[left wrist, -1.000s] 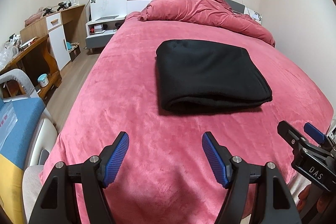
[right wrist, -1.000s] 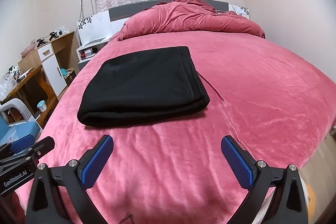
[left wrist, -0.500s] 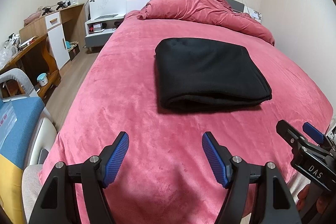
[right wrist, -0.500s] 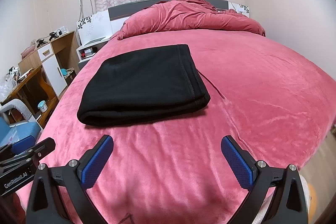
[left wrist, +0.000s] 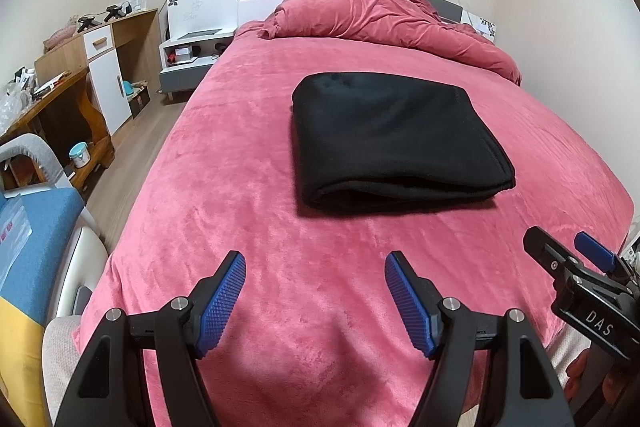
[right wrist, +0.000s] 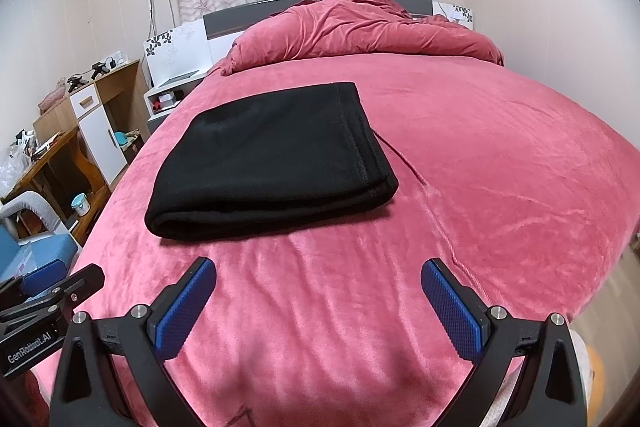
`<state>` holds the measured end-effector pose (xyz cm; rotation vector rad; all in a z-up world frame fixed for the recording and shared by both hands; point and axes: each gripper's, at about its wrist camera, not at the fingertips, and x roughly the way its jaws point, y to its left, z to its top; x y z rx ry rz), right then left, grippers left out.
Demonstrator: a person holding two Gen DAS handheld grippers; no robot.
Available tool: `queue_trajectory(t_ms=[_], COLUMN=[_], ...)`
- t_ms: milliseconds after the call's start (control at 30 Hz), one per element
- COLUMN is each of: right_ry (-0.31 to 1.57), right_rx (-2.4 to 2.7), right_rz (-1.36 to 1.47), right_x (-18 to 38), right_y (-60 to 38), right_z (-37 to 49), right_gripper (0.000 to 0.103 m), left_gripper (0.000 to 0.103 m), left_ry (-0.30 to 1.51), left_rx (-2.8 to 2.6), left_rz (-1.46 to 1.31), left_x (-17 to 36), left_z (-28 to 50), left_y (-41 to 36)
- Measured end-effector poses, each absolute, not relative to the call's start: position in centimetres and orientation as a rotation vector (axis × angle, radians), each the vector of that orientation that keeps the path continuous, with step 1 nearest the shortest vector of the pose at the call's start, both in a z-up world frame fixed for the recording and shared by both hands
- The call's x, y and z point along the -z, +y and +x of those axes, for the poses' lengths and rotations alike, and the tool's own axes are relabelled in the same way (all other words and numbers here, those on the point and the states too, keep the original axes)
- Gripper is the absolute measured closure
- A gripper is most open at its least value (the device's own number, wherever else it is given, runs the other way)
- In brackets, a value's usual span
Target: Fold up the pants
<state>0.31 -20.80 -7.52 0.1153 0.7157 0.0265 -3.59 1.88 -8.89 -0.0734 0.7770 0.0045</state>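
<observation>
The black pants (left wrist: 394,139) are seen lying mid-bed on the pink plush bedspread (left wrist: 248,227) as a compact folded rectangle — several layers are stacked, with the rounded fold facing the near edge and a stitched hem running along the right side in the right wrist view (right wrist: 276,163). No leg or waistband is seen trailing loose. The folding is judged essentially complete; at most a light squaring of the edges could remain.

The left gripper (left wrist: 316,297) is held spread wide over bare bedspread near the foot of the bed, nothing between its blue pads. The right gripper (right wrist: 320,307) is likewise held spread and empty — well short of the bundle. Neither is touching the cloth.

A rumpled red duvet (left wrist: 384,19) is noted at the far end by the headboard, clear of the pants. The underside layers are hidden, so their neatness cannot be judged.
</observation>
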Motion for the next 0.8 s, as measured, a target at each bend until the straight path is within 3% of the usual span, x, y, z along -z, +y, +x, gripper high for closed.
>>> queue_trajectory(t_ms=[800], right_ry=[0.733], right_rx=[-0.028], right_rz=[0.114], right_x=[7.80], right_y=[-20.64], right_z=[0.32], right_gripper=[0.000], left_gripper=[0.029], left_ry=[0.810], left_rx=[-0.021], left_rz=[-0.061], left_x=[9.39], left_z=[-3.65], left_y=[1.91])
